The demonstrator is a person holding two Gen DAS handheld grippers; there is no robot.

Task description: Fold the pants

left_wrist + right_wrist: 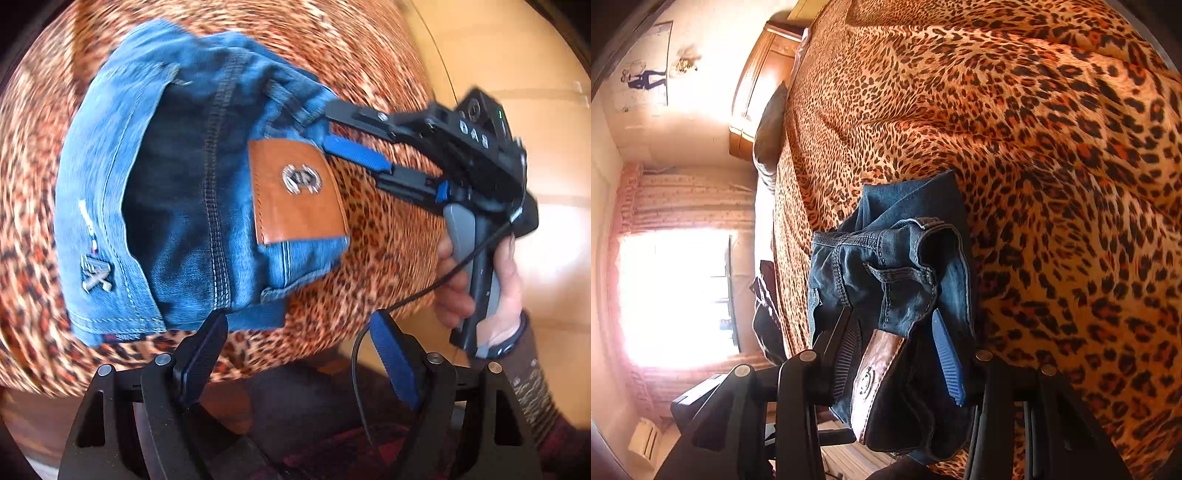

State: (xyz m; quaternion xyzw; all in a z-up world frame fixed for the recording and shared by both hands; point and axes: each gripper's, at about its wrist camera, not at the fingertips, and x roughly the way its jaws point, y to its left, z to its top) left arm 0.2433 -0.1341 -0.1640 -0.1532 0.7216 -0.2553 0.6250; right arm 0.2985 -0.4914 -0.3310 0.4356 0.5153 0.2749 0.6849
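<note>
Folded blue denim pants (192, 192) with a brown leather waistband patch (295, 192) lie on a leopard-print bed cover (388, 240). My left gripper (299, 354) is open and empty, just in front of the near edge of the pants. My right gripper (332, 129) comes in from the right, its jaws spread around the waistband corner by the patch. In the right wrist view the waistband (886, 362) fills the gap between the fingers (947, 365) of the right gripper (897, 350).
The leopard-print bed (1034, 166) runs far back to a wooden headboard (757, 85) and a dark pillow (772, 129). A bright window (676, 295) and a wooden floor (535, 66) lie beside the bed.
</note>
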